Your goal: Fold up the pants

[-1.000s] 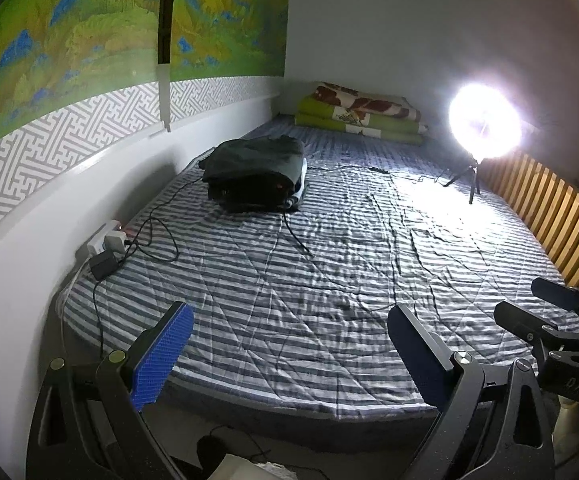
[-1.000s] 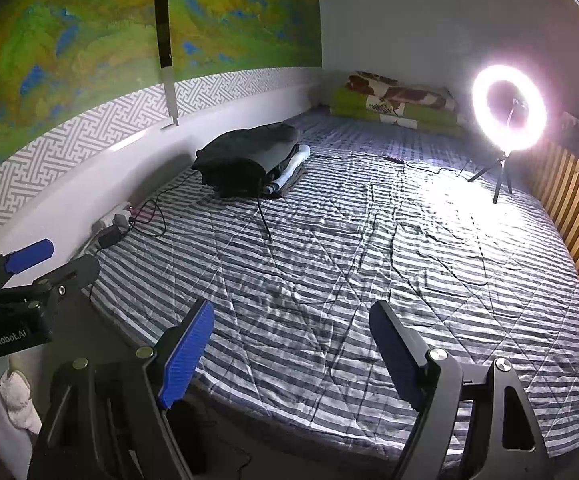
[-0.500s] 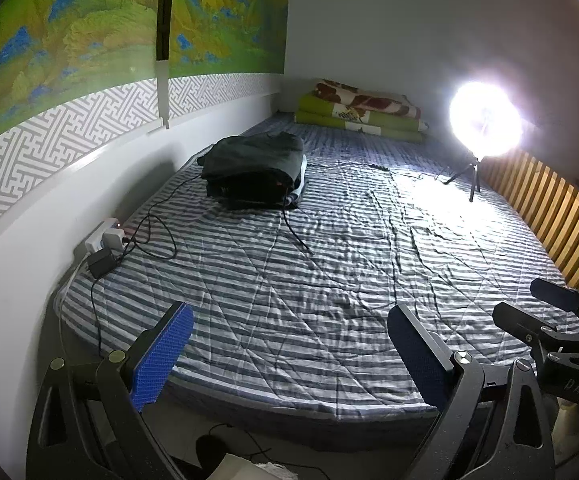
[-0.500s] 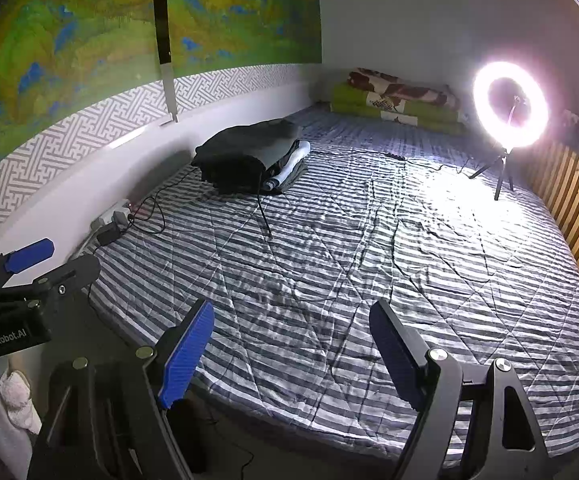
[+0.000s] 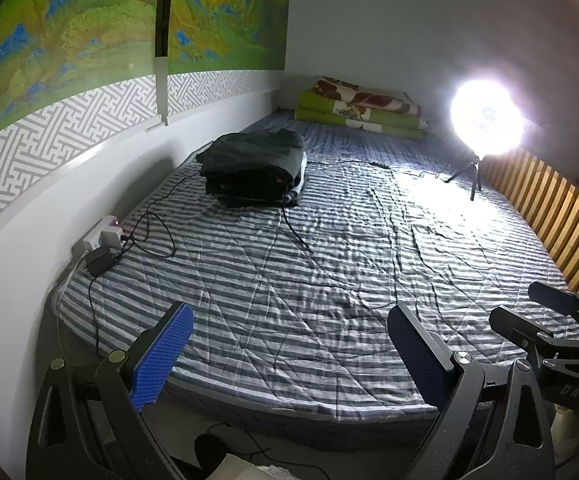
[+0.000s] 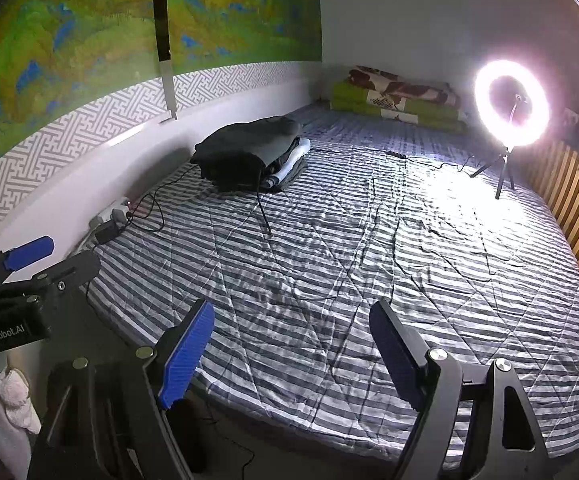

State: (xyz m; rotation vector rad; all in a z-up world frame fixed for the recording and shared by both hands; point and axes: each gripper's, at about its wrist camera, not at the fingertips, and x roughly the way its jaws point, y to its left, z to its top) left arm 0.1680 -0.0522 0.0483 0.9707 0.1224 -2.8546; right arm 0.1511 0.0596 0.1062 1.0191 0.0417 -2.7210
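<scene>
Striped bed (image 5: 329,280) open straight ahead of fingers (image 5: 161,356), nothing between. Clothes pile (image 5: 253,168) far ahead-left by wall, cable (image 5: 295,232) trailing from it. Power strip (image 5: 103,236) left. Ring light (image 6: 511,104) on tripod far ahead-right.

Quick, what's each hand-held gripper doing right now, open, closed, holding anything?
Left hand-held gripper: open, holding nothing, over the near edge of the bed.
Right hand-held gripper: open, holding nothing, over the same edge.
</scene>
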